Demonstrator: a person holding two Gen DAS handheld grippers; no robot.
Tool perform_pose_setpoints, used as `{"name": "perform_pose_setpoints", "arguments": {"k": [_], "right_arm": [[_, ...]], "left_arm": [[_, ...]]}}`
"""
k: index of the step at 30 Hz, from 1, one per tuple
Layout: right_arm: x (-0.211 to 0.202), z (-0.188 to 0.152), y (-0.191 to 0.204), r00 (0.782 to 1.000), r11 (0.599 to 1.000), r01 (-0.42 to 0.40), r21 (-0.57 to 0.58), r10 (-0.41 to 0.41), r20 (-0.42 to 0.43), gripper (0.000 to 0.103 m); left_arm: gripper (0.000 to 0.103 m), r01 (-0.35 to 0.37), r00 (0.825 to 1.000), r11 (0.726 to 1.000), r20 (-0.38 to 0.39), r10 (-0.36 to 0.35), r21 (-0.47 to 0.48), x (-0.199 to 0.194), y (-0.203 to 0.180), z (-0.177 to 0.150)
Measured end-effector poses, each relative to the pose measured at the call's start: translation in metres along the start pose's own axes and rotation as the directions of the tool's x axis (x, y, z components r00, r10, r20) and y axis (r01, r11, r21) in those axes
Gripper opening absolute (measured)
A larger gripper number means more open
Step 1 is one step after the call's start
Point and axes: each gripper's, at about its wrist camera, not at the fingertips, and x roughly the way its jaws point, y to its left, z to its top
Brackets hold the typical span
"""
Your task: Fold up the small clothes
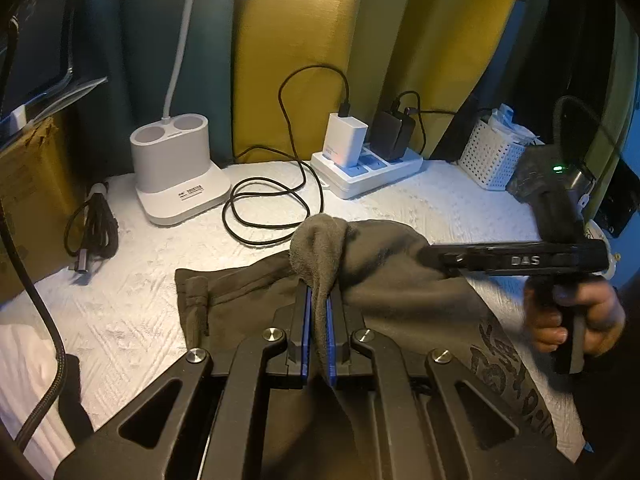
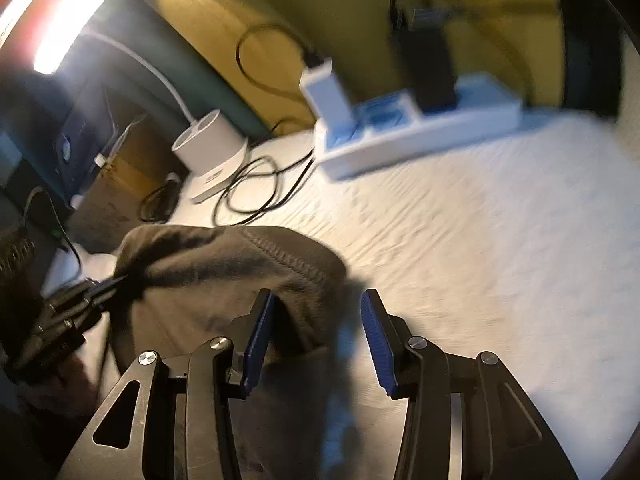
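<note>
**Left gripper pinches the grey garment; right gripper's jaws stand apart over its edge**

The left wrist view shows the left gripper (image 1: 319, 312) clamped on a raised fold of the grey-brown garment (image 1: 400, 292), which lies on the white textured tabletop (image 1: 132, 304). Only this view shows the garment's dark printed lettering, the person's hand (image 1: 576, 320) on the right tool's handle, and a white perforated basket (image 1: 490, 156).

The right wrist view is blurred. There the right gripper (image 2: 318, 340) has its blue ribbed pads apart, one over the cloth's stitched edge and one over bare tabletop, pressing nothing. It alone shows the lit lamp head (image 2: 76, 20).

Behind the garment stand a white lamp base (image 1: 180, 168), a coiled black cable (image 1: 268, 212) and a white power strip (image 1: 368, 168) with chargers.
</note>
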Motion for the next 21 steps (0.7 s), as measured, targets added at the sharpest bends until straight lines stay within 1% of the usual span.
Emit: {"name": "perform_pose_setpoints", "arguments": {"k": [1,2,3,4,5,7,9,10,11,13,15,16,17,18,19,20,21], "right_arm": [[0.004,0.001,0.001,1.0,1.0,-0.022,0.008,0.022,-0.008,0.046],[0.008,0.003,0.003,0.999,0.999,-0.04,0.008,0.04,-0.011,0.044],[0.011,0.006,0.006,0.999,0.999,-0.051,0.003,0.051,-0.004,0.038],[0.012,0.009,0.008,0.998,0.998,-0.06,-0.004,0.06,0.004,0.024],[0.013,0.014,0.012,0.998,0.998,-0.064,-0.01,0.064,0.014,0.02],[0.011,0.021,0.022,0.998,0.998,-0.042,-0.045,0.044,0.037,0.019],[0.007,0.026,0.035,0.997,0.995,-0.004,-0.101,0.011,0.071,0.019],[0.007,0.028,0.041,0.996,0.99,0.03,-0.138,-0.019,0.085,0.019],[0.009,0.028,0.046,0.994,0.982,0.067,-0.176,-0.052,0.092,0.019],[0.019,0.027,0.045,0.991,0.968,0.125,-0.219,-0.11,0.078,0.019],[0.031,0.02,0.046,0.98,0.947,0.198,-0.253,-0.186,0.073,0.019],[0.032,0.017,0.046,0.976,0.939,0.218,-0.266,-0.203,0.084,0.025],[0.031,0.015,0.046,0.971,0.932,0.239,-0.274,-0.222,0.093,0.032],[0.03,0.013,0.045,0.962,0.921,0.271,-0.281,-0.25,0.108,0.039],[0.027,0.012,0.044,0.952,0.909,0.305,-0.283,-0.28,0.124,0.05],[0.024,0.012,0.043,0.94,0.897,0.339,-0.285,-0.31,0.142,0.056],[0.021,0.012,0.041,0.936,0.892,0.35,-0.285,-0.32,0.147,0.057]], "left_arm": [[0.005,0.002,1.0,1.0,0.001,-0.002,-0.003,0.0,0.001,0.0],[0.005,0.003,1.0,1.0,0.003,-0.003,-0.004,0.0,0.002,0.0],[0.005,0.004,1.0,1.0,0.005,-0.004,-0.006,-0.001,0.003,0.001],[0.005,0.007,1.0,1.0,0.007,-0.007,-0.006,-0.001,0.004,0.002],[0.005,0.01,1.0,1.0,0.01,-0.01,-0.005,-0.002,0.004,0.004],[0.005,0.005,1.0,1.0,0.025,-0.005,0.004,-0.006,0.004,0.007],[0.005,-0.006,0.999,1.0,0.033,0.006,0.003,-0.008,0.006,0.011],[0.005,-0.012,1.0,1.0,0.028,0.012,-0.001,-0.006,0.008,0.012],[0.005,-0.019,1.0,1.0,0.015,0.019,-0.008,-0.002,0.012,0.012],[0.005,-0.024,0.999,0.999,-0.036,0.023,-0.022,0.014,0.02,0.008],[0.005,-0.044,0.995,0.998,-0.088,0.04,-0.041,0.032,0.028,0.001],[0.005,-0.049,0.994,0.998,-0.096,0.045,-0.043,0.035,0.029,-0.002],[0.006,-0.053,0.994,0.998,-0.095,0.048,-0.046,0.036,0.029,-0.003],[0.009,-0.057,0.994,0.997,-0.093,0.052,-0.053,0.034,0.029,-0.002],[0.011,-0.066,0.994,0.996,-0.093,0.059,-0.065,0.033,0.03,-0.001],[0.011,-0.082,0.988,0.991,-0.142,0.066,-0.105,0.031,0.032,0.001],[0.013,-0.081,0.987,0.99,-0.149,0.063,-0.115,0.028,0.032,0.003]]}}
